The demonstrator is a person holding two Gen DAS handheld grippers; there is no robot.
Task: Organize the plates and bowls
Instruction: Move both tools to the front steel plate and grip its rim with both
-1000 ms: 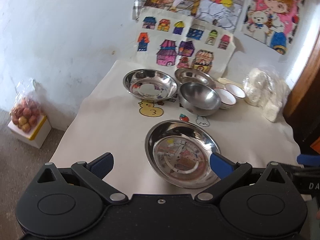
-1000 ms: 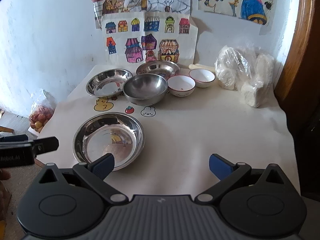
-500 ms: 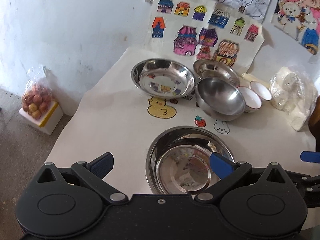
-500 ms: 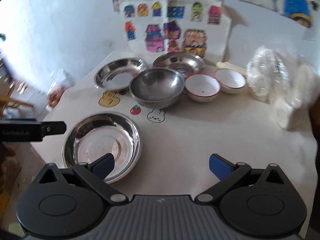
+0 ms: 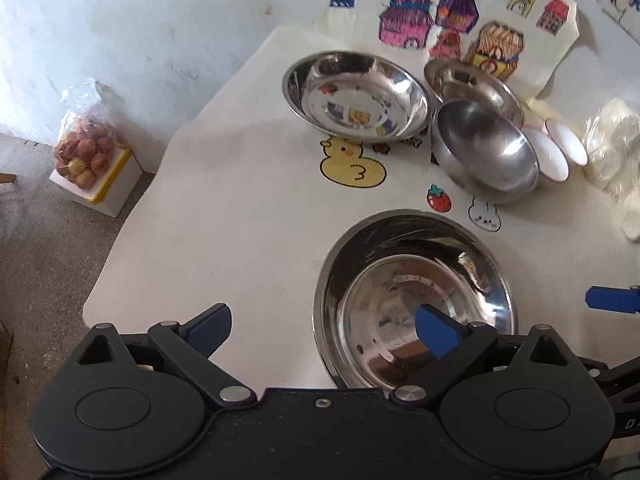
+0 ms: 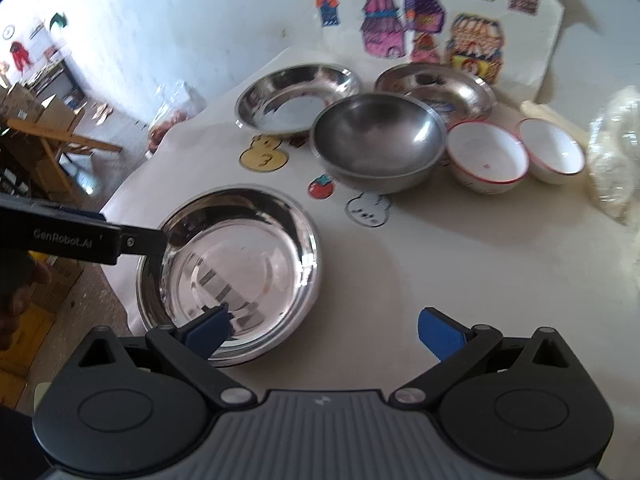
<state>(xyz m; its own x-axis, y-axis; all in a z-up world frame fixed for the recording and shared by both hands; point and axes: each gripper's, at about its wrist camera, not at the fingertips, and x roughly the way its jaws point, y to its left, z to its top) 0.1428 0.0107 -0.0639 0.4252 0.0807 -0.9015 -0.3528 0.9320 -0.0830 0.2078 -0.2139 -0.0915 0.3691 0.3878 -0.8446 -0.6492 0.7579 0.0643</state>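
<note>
Both grippers have dropped closer to the table than a second ago, so the near plate now fills more of each view and the wall drawings are cut off at the top; the left gripper stays spread wide, its right fingertip over the plate's bowl and its left one over bare cloth; the right gripper is likewise released, its left fingertip over the plate's near rim, the other over the table; neither holds anything.

The near plate is shiny steel, shallow, upright, lying at the front left of the table; behind it stand a second steel plate, a third at the back, and a deep steel bowl in front of that one, with two white bowls side by side to the right.

In the left view the deep bowl hides most of the white bowls and part of the back plate; whether the left gripper's side touches the plate's rim in the right view I cannot tell; the plastic bag at the right edge is blurred, its contents unclear.
</note>
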